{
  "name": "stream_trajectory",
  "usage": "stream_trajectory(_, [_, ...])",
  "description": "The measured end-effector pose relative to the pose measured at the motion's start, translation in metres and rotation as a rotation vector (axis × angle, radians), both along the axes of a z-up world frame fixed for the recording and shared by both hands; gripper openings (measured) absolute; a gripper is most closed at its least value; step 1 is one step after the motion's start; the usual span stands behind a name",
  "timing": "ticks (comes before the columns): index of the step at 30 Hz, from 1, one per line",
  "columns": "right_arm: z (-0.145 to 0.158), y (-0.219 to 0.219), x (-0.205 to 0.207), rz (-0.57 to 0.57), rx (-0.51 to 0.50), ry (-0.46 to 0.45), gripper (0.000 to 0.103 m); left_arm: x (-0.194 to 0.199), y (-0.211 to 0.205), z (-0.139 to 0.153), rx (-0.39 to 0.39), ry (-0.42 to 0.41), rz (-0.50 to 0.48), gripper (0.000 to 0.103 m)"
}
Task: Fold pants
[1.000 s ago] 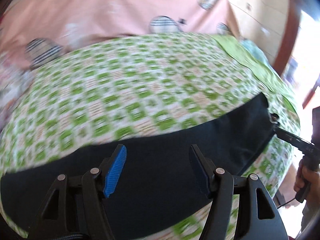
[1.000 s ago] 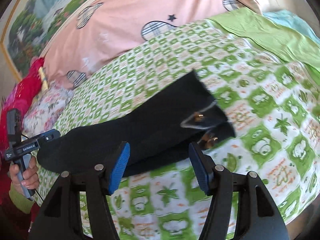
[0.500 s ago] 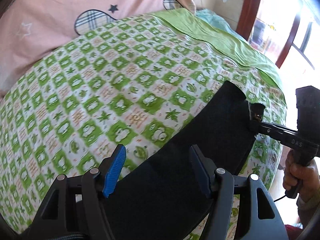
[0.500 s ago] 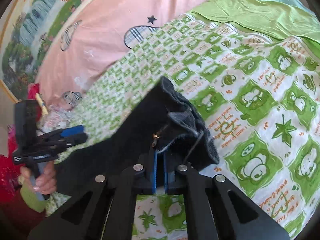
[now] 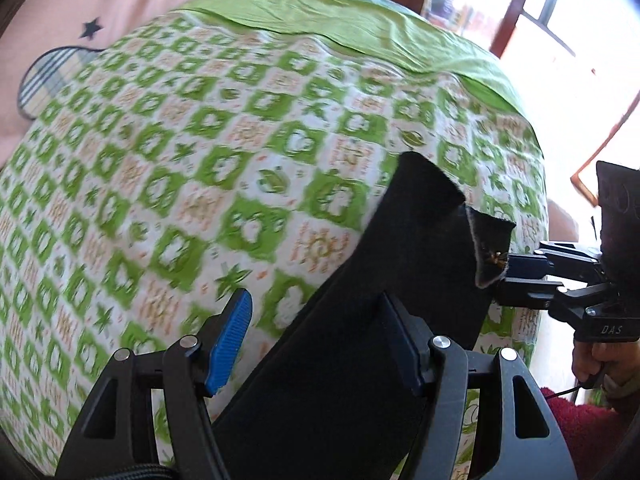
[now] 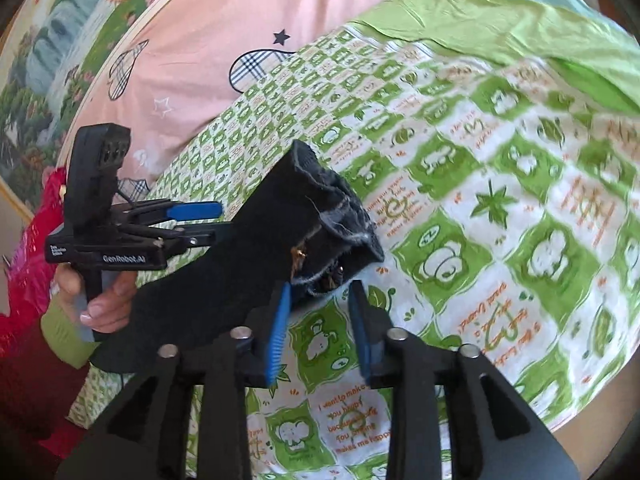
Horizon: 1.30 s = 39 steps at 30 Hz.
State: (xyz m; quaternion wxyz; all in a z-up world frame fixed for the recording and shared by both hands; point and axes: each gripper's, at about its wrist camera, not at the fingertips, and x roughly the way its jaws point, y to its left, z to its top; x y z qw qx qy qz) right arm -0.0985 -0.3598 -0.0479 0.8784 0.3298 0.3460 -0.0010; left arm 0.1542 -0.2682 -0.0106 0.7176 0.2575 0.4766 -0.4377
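- Left wrist view: my left gripper (image 5: 316,344) has its jaws spread wide, one blue pad out over the bedsheet (image 5: 168,168) and the other lost against the dark cloth; nothing is clamped between them.
- The black pants (image 5: 360,340) run as a long band from under the left gripper up to the right across the green-and-white patterned bedsheet, with the waist end at the far right.
- At that end the right gripper (image 5: 505,276) meets the waistband corner by a brass button; from here I cannot tell whether it has the cloth pinched.
- A plain green sheet (image 5: 360,28) lies across the far edge of the bed, and a pink cover (image 5: 60,8) sits at the upper left.
- Right wrist view: my right gripper (image 6: 320,312) has its jaws partly apart, with patterned sheet showing in the gap; the bunched waistband of the pants (image 6: 256,248) sits at the tip of the left pad, touching or just in front of it, not squeezed.
- The left gripper (image 6: 200,222) is at the left, its fingers open above and below the trouser leg, held in the person's left hand (image 6: 100,300).
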Motion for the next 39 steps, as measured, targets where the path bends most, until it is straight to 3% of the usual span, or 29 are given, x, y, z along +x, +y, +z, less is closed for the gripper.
stream_trajectory(5, [-0.009, -0.005, 0.01, -0.027, 0.084, -0.018, 0.035, 0.004, -0.025, -0.011, 0.045, 0.019, -0.059, 0.066])
stream_trajectory(7, [-0.012, -0.007, 0.013, -0.034, 0.107, -0.025, 0.035, 0.007, -0.035, -0.014, 0.043, 0.058, -0.083, 0.061])
stream_trajectory(12, [-0.017, -0.009, 0.015, -0.036, 0.119, -0.047, 0.034, 0.003, -0.053, -0.018, 0.015, 0.118, -0.137, 0.031])
stream_trajectory(15, [-0.018, -0.009, 0.015, -0.027, 0.106, -0.057, 0.03, -0.007, -0.059, -0.019, 0.011, 0.074, -0.166, 0.024])
stream_trajectory(18, [-0.02, -0.01, 0.016, -0.022, 0.094, -0.065, 0.019, -0.013, -0.06, -0.019, -0.003, 0.052, -0.165, 0.019])
stream_trajectory(24, [-0.015, -0.007, 0.013, 0.0, 0.096, -0.099, 0.016, -0.016, -0.046, -0.008, -0.037, 0.033, -0.144, 0.013])
stream_trajectory(28, [0.0, 0.0, 0.013, 0.04, 0.084, -0.151, 0.015, -0.019, -0.028, 0.011, -0.101, 0.032, -0.112, 0.012])
stream_trajectory(39, [0.049, 0.045, 0.03, 0.245, 0.056, -0.288, 0.014, -0.029, 0.043, 0.057, -0.234, -0.011, 0.016, 0.01])
